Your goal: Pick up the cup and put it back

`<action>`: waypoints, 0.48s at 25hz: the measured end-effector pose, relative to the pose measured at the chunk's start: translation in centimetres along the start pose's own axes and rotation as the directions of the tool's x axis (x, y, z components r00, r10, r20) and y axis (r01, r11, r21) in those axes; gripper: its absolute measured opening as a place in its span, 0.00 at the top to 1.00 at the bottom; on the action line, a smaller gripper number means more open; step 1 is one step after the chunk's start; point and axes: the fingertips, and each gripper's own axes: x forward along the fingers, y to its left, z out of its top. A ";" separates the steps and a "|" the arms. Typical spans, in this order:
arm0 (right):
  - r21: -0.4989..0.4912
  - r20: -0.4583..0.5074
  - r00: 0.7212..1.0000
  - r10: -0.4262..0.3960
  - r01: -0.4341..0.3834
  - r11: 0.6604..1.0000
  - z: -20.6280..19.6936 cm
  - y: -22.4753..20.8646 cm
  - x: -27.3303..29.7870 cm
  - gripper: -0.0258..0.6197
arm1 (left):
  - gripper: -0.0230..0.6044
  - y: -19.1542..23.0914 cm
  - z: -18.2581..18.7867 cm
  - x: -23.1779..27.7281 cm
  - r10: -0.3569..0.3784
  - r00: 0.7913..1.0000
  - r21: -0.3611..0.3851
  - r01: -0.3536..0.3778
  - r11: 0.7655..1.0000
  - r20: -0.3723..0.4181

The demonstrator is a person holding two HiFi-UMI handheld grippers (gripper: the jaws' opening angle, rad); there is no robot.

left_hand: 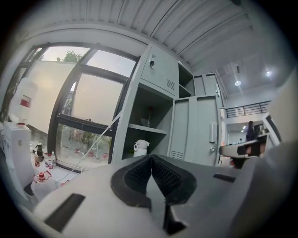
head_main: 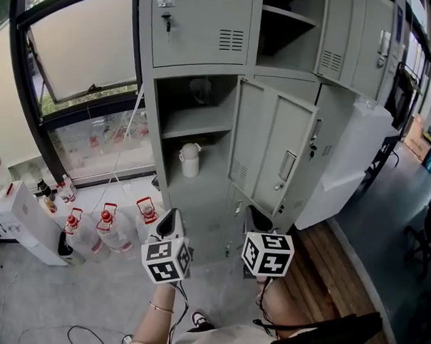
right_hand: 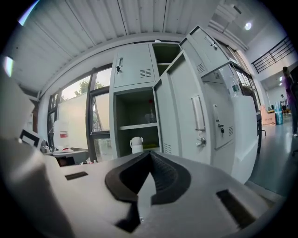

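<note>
The left tool [head_main: 172, 221] and the right tool [head_main: 257, 221] are held side by side in front of a tall grey metal locker [head_main: 200, 31], each pointing towards it. In the left gripper view the left tool's ribbed black pads [left_hand: 139, 174] are pressed together with nothing between them. The right gripper view shows the right tool [right_hand: 150, 157] pressed together in the same way, also pinching nothing.

The white lidded cup with a side handle [head_main: 189, 160] stands upright in the locker's open compartment, below the shelf [head_main: 198, 123], well apart from both tools. The compartment's grey door [head_main: 274, 145] is swung open to the right. On the floor to the left, near the window [head_main: 85, 48], stand clear plastic water bottles with red caps [head_main: 106, 231].
</note>
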 end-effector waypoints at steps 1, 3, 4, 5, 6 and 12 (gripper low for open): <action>-0.006 0.007 1.000 0.004 -0.004 1.000 0.6 0.1 1.2 0.97 | 0.95 0.5 0.4 1.1 0.002 1.000 -0.002 -0.002 1.000 0.003; -0.018 0.017 1.000 0.007 -0.006 1.000 1.5 0.0 3.4 0.97 | 0.95 1.3 0.9 3.2 0.006 1.000 -0.002 -0.006 1.000 0.008; -0.020 0.018 1.000 0.006 -0.006 1.000 1.7 -0.1 4.4 0.97 | 0.95 1.7 1.1 4.2 0.007 1.000 -0.002 -0.007 1.000 0.009; -0.019 0.016 1.000 0.005 -0.005 1.000 1.8 -0.2 5.4 0.97 | 0.95 2.0 1.3 5.1 0.007 1.000 -0.001 -0.007 1.000 0.009; -0.018 0.012 1.000 0.004 -0.004 1.000 1.8 -0.4 6.3 0.97 | 0.95 2.2 1.4 6.0 0.008 1.000 0.001 -0.008 1.000 0.008; -0.020 -0.013 1.000 0.018 -0.018 1.000 1.1 -0.5 10.9 0.97 | 0.95 3.7 0.8 9.6 0.026 1.000 0.024 -0.026 0.999 -0.012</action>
